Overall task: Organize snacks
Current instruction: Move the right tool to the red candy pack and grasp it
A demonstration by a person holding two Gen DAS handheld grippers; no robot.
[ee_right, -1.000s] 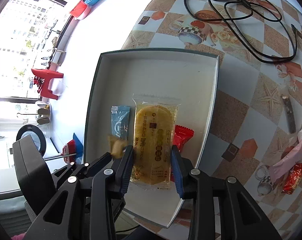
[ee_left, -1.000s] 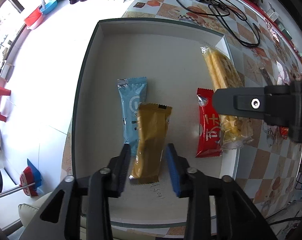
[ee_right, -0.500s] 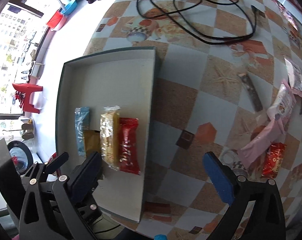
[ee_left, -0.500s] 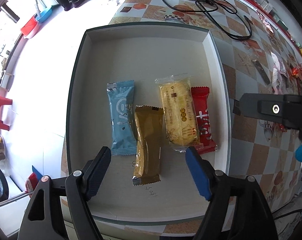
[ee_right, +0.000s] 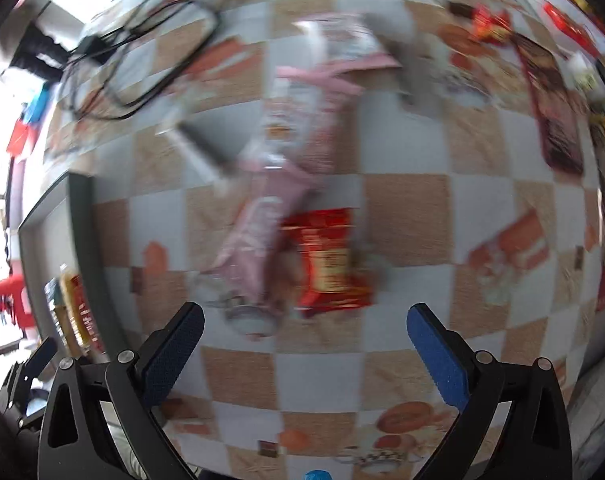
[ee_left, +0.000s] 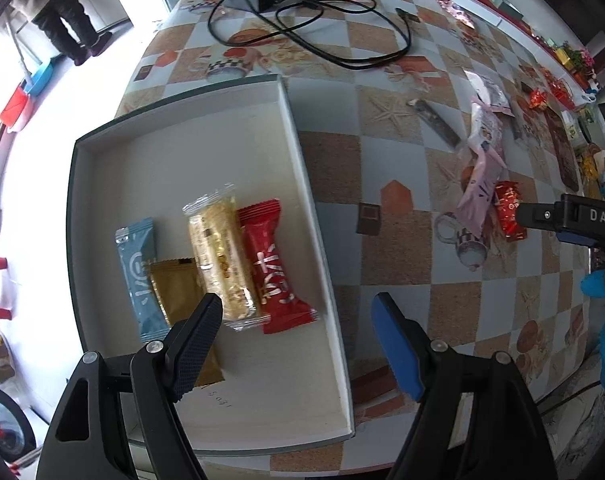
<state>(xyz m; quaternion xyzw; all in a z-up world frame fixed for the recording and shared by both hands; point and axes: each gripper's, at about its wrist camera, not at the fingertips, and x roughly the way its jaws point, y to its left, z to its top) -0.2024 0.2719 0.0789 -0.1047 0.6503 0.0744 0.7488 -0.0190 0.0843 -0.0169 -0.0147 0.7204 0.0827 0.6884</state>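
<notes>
A white tray (ee_left: 206, 152) with a dark rim holds a blue snack (ee_left: 138, 268), a gold snack (ee_left: 178, 288), a clear-wrapped yellow snack (ee_left: 220, 256) and a red snack (ee_left: 270, 268), side by side. My left gripper (ee_left: 298, 316) is open and empty above the tray's right front. My right gripper (ee_right: 302, 328) is open and empty above the table, just short of a small red snack (ee_right: 328, 264) and pink packets (ee_right: 270, 208); this view is blurred. These also show in the left wrist view: the red snack (ee_left: 510, 216), the pink packets (ee_left: 480, 184).
The table has a checkered cloth (ee_left: 402, 240). A black cable and adapter (ee_left: 286, 8) lie at the back. A dark snack bar (ee_left: 438, 124) lies right of the tray. More packets and boxes (ee_left: 562, 152) crowd the far right. The tray's edge (ee_right: 78, 224) shows left in the right wrist view.
Both grippers let go of their snacks in the tray and opened. The right gripper swung right to the loose snacks on the table. The left gripper shifted right.
</notes>
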